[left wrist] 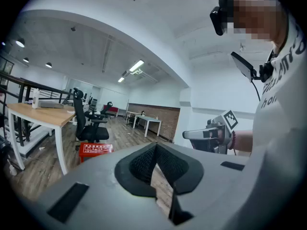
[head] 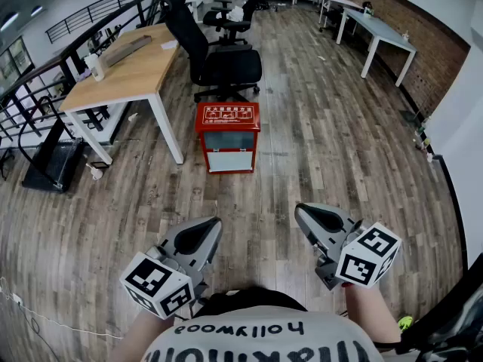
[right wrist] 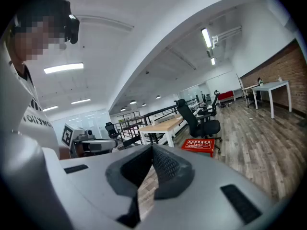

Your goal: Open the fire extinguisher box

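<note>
Wood plank floor fills most of the head view. Brick wall runs along the right side, black railing at upper left. Long wood-top desk w/ white legs sits upper left, a few small items on it, too small to ID. White table stands far right by the brick wall. Black office chair is pulled up at the desk's right edge.

Fire extinguisher box: red, upright on the floor, just beside the desk's near leg and right in front of the chair base. Red top w/ white print, pale front panel facing the camera, front looks shut. It's roughly centred ahead of the person, well apart from both tongs, nothing touching it.

Left tongs held low at bottom left, tips aimed fwd toward the box. Left gripper view: jaws fully together, pads meeting, nothing btwn them. Right tongs at bottom right, also aimed fwd, about level w/ the left. Right gripper view: jaws closed all the way, nothing gripped.

Marker cube on each: left one, right one, both close to the person's torso.
</note>
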Motion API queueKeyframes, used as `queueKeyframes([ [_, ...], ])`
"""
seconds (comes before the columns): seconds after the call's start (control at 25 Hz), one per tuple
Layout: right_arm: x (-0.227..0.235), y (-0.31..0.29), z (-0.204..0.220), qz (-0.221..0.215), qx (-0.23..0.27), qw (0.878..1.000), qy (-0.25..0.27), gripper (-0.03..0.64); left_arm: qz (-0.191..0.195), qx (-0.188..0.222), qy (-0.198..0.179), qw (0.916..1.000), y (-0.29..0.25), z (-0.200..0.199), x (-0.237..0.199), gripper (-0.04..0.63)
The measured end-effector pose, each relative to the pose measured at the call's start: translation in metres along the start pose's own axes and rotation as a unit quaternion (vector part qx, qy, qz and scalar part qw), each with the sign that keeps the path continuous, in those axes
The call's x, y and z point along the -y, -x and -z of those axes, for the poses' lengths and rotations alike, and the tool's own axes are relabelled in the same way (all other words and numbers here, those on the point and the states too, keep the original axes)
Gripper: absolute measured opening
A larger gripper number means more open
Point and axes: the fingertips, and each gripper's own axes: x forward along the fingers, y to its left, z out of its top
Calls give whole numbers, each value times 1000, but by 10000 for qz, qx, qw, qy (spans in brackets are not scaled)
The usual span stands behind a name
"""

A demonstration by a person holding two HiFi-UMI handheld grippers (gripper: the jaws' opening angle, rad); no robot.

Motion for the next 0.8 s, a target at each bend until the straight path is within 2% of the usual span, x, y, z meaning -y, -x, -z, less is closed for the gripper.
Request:
queueKeyframes([
  [0.32,-7,-5,0,-67,-99,9999,96,9,-101,59,98,9999,8,0,-5,5],
  [0.8,-22,-21,-6,-210,122,9996,-165,9,-64,118,205,9997,24,-1,-21,6],
])
